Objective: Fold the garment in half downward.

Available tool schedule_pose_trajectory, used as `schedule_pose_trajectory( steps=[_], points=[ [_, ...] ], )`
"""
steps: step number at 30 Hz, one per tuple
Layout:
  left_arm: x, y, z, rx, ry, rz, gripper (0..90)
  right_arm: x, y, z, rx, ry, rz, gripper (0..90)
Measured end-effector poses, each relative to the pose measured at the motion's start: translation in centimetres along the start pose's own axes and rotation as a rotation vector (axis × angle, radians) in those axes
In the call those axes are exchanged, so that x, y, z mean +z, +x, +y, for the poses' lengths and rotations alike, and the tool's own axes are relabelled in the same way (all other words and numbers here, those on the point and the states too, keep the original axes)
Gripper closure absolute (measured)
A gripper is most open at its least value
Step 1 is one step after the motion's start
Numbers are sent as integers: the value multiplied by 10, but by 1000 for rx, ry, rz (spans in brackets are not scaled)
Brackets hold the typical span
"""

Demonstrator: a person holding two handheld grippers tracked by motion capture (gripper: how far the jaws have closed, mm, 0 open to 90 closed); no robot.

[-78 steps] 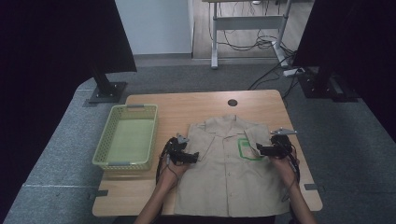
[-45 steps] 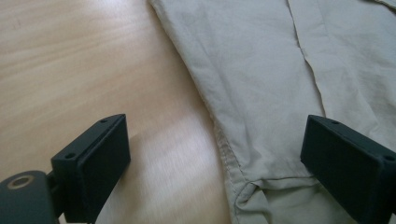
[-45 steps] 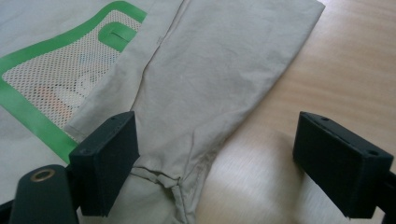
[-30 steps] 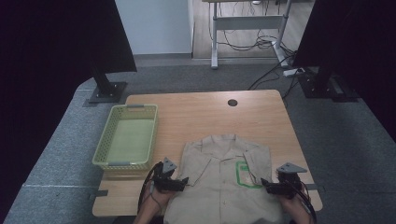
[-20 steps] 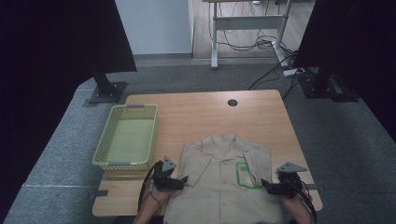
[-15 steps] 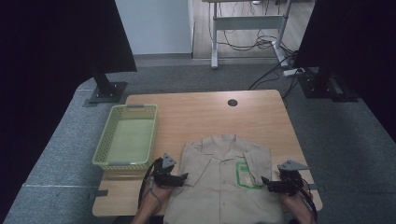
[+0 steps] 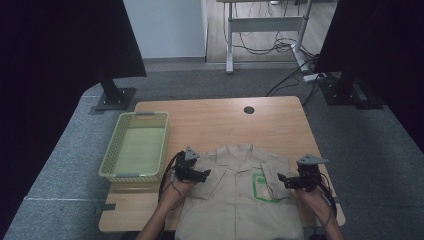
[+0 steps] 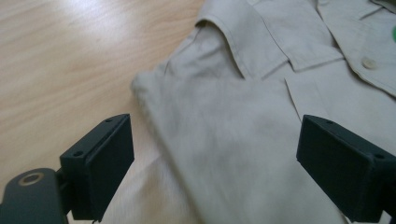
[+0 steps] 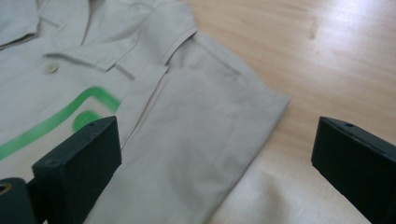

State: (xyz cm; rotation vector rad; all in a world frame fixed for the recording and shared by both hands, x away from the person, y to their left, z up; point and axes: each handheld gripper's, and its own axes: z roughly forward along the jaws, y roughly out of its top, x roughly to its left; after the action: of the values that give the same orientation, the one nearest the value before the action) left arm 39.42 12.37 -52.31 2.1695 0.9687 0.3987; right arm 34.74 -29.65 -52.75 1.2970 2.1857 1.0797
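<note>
the beige shirt lay face up on the near half of the bench, collar away from the person, its hem hanging over the near edge and both short sleeves folded in over the body. the left gripper hovered over the shirt's left shoulder with its jaws wide and nothing between them. the right gripper hovered at the opposite shoulder; its jaws had just been opening and stood wide, also empty, with the folded sleeve lying beneath them.

the step in hand looked like the next fold, probably bringing the shoulders down or the hem up. to do it well, each gripper should come down on the doubled edge at the sleeve fold, so that both layers were caught and the sleeve did not slip out. both sides would need to lift evenly, or the shirt would skew. the green basket stood just left of the shirt, empty, likely its destination.
</note>
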Motion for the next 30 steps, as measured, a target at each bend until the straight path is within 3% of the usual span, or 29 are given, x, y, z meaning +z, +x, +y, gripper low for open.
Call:
schedule_pose_trajectory(
  steps=[5,10,16,19,21,23,27,28,30],
  points=[
    [16,11,12,-5,22,-7,111,13,-12,11,8,17,-14,21],
    [28,24,17,-20,45,20,119,27,-25,17,12,43,-31,74],
    [37,36,16,-28,73,20,159,40,-34,16,10,76,-35,133],
    [39,40,13,-48,71,17,179,47,-38,14,7,96,-37,175],
    [39,40,10,-37,63,30,201,49,-38,13,-3,101,-34,204],
    [38,39,10,-28,53,17,247,50,-38,14,-12,91,-23,270],
    [34,36,8,2,42,-18,388,50,-34,16,-43,80,21,530],
    [33,35,7,5,38,-28,479,49,-30,17,-46,83,30,633],
    [31,35,7,5,39,-46,624,48,-25,17,-54,89,36,740]
  ],
)
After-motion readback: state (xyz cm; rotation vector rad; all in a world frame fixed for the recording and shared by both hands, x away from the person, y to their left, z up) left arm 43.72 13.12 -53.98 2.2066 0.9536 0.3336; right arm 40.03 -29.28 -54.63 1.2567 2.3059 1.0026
